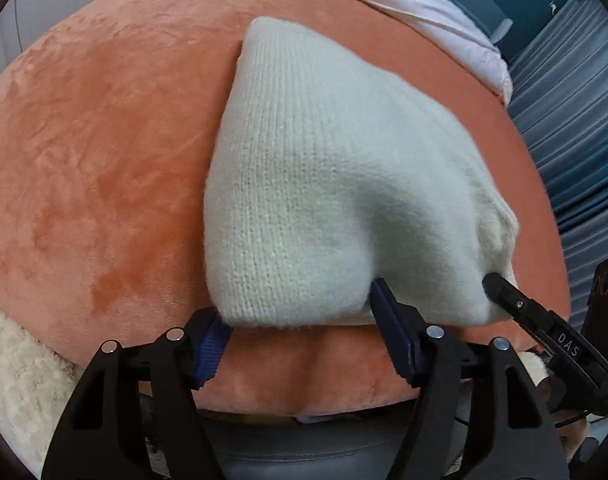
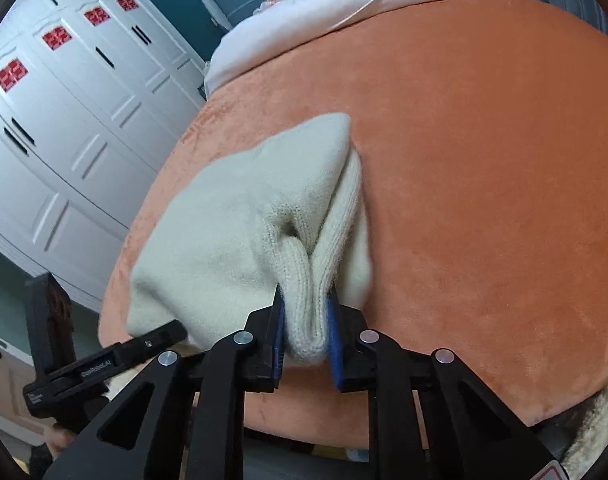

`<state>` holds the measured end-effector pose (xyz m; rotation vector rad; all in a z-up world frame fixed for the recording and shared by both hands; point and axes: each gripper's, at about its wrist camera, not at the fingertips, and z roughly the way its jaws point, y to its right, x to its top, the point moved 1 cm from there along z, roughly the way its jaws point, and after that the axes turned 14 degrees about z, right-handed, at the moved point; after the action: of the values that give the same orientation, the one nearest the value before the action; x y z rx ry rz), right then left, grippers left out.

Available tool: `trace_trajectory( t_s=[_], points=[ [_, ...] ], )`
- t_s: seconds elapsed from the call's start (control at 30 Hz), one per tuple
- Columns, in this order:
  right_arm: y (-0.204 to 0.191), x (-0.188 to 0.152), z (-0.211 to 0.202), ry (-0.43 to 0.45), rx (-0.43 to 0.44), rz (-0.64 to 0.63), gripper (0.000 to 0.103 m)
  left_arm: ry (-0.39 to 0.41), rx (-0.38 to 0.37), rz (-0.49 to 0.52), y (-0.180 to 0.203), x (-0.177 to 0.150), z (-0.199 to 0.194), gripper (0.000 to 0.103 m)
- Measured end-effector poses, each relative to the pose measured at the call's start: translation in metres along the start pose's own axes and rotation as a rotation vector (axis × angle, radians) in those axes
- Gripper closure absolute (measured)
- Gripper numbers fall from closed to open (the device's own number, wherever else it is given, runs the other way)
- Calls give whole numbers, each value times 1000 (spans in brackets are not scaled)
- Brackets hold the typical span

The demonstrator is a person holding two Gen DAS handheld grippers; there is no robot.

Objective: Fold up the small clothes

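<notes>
A pale cream knitted hat (image 1: 324, 184) lies on a round orange velvet cushion (image 1: 96, 168). In the left wrist view my left gripper (image 1: 300, 320) is open wide, its blue pads (image 1: 392, 332) either side of the hat's near hem, one pad under the left corner. My right gripper's tip (image 1: 500, 288) shows at the hat's right corner. In the right wrist view my right gripper (image 2: 306, 332) is shut on the bunched ribbed edge of the hat (image 2: 232, 240), which rests on the cushion (image 2: 484, 168). My left gripper's finger (image 2: 136, 350) shows at the hat's left corner.
A white folded blanket (image 1: 444, 20) lies at the cushion's far edge and also shows in the right wrist view (image 2: 344, 4). A fluffy cream throw (image 1: 16, 368) lies at the near left. White wardrobe doors (image 2: 64, 120) stand beyond the cushion. Grey pleated fabric (image 1: 576, 140) hangs at the right.
</notes>
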<state>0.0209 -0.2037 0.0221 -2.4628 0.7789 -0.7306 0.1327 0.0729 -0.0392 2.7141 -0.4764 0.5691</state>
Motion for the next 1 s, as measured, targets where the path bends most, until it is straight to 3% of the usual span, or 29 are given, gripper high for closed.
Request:
trace_trajectory(
  t_s=[0.07,0.13,0.23,0.33,0.4,0.47,0.53,0.57,0.67,0.83,1.0],
  points=[
    [7,-3,23,-59,-51,12,84,4,0,-13,1,-3,-4,37],
    [5,-4,11,-20,-33,46,83,32,42,4,5,-3,-25,39],
    [-12,-5,-27,93,-68,-11,83,151,112,52,13,1,-73,33],
    [-43,-7,-57,223,-131,-165,87,225,209,93,23,19,-95,30],
    [-63,-6,-51,219,-150,-243,91,210,270,122,26,35,-86,30],
    [-65,-6,-31,171,-175,-278,91,127,349,141,22,43,-57,29],
    [-53,-7,8,58,-249,-279,92,51,342,137,13,36,-28,27],
    [-43,-11,30,2,-295,-281,92,60,329,118,9,30,-24,25],
    [-47,-22,32,43,-330,-352,91,63,369,146,14,24,-29,24],
    [-58,-21,-14,92,-234,-263,91,94,335,129,27,15,-61,26],
    [-47,-40,-48,117,-217,-217,91,120,337,182,50,2,-77,26]
  ],
)
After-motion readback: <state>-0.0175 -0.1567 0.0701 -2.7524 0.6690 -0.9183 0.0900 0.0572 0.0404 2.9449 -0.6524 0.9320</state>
